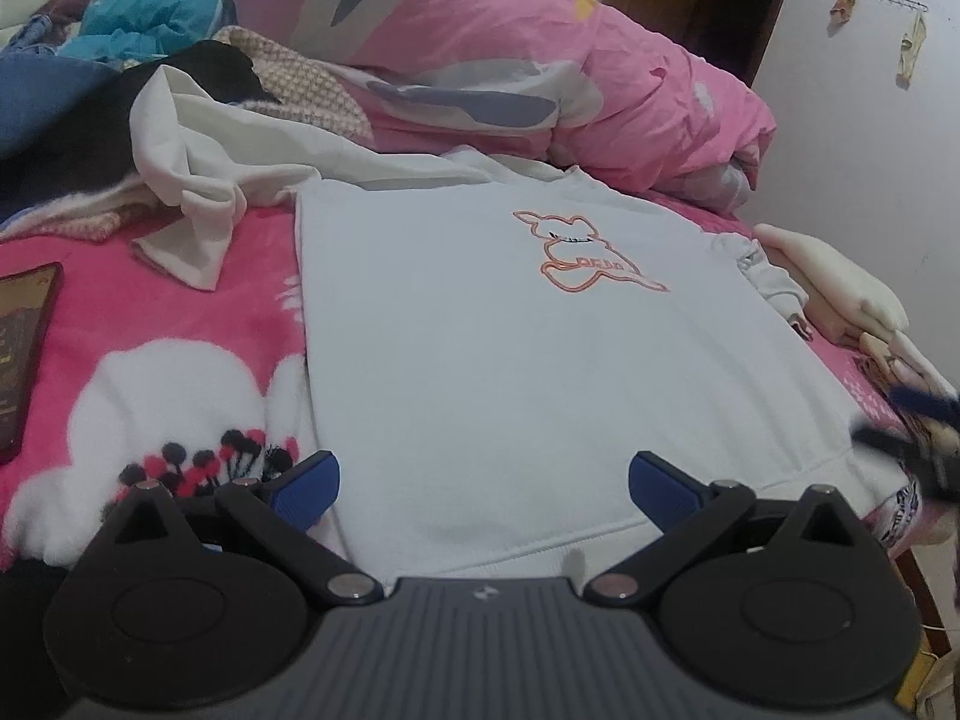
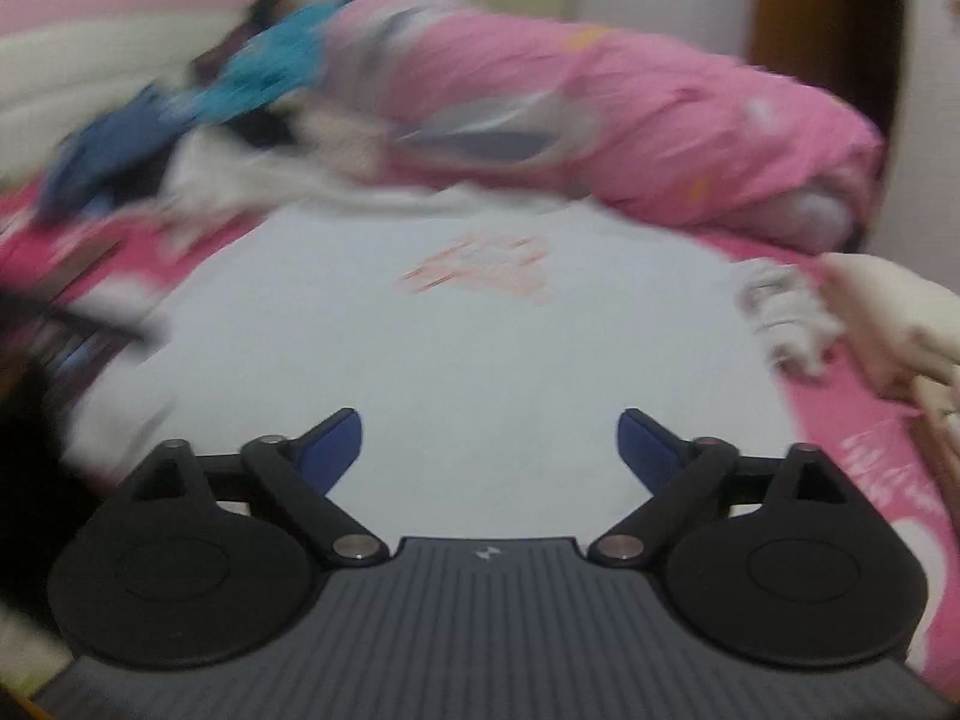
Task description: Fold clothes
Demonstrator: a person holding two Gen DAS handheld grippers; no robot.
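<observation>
Smooth white sweatshirt (image 1: 510,360) lies flat on fleecy pink blanket (image 1: 180,300); both grippers' jaws released

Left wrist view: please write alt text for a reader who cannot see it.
A white shirt with an orange outline print lies flat on a pink bed. The open left gripper hovers at its near hem, with crumpled clothes behind.

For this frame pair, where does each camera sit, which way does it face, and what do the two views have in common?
Left wrist: rides on the left gripper, angled down across the bed at the white sweatshirt; its own open blue-padded fingers show, plus a blurred dark shape at the right edge.
Right wrist: rides on the right gripper, angled down over the same sweatshirt; its open, empty fingers show; the picture is motion-blurred.
Shared: the sweatshirt with its orange print, the pink duvet, the doorway.
</observation>
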